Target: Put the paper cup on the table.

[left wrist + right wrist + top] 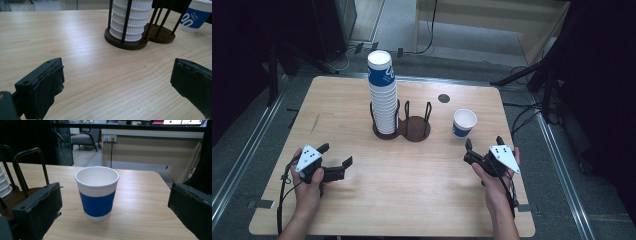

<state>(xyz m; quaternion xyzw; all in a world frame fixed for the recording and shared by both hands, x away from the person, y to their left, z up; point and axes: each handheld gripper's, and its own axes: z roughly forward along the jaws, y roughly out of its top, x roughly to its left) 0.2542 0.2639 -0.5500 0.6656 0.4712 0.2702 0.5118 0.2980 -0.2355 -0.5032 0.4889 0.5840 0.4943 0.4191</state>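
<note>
Left hand [307, 187]: comes in from the near edge of the table on the left side and grips the left gripper [336, 161].
Left gripper: low over the near left part of the wooden table [412, 190], jaws spread wide with nothing between them. In the left gripper view the two black jaws stand far apart at the bottom corners, with bare wood between.
Right hand [494, 187]: enters from the near edge on the right and holds the right gripper [484, 144].
Right gripper: jaws spread and holding nothing. It points away from the person toward the single cup [464, 122]. In the right gripper view the cup stands upright ahead of the jaws, lined up with the gap but not touched by either.
Single cup: white paper with a blue band, open end up, on the table just beyond the right gripper and to the right of the holder [404, 127].
Holder: dark, with two round bases joined side by side and thin upright black rods. It sits near the middle of the table.
Cup stack [382, 95]: tall nested column of ribbed white cups in the holder's left compartment, topped by a blue-banded cup. The right compartment looks empty, though the rods partly screen it.
Dark round spot [443, 98]: on the tabletop beyond the holder, toward the far edge; what it is cannot be told.
Far background: grey floor, cables and a pale counter.
</note>
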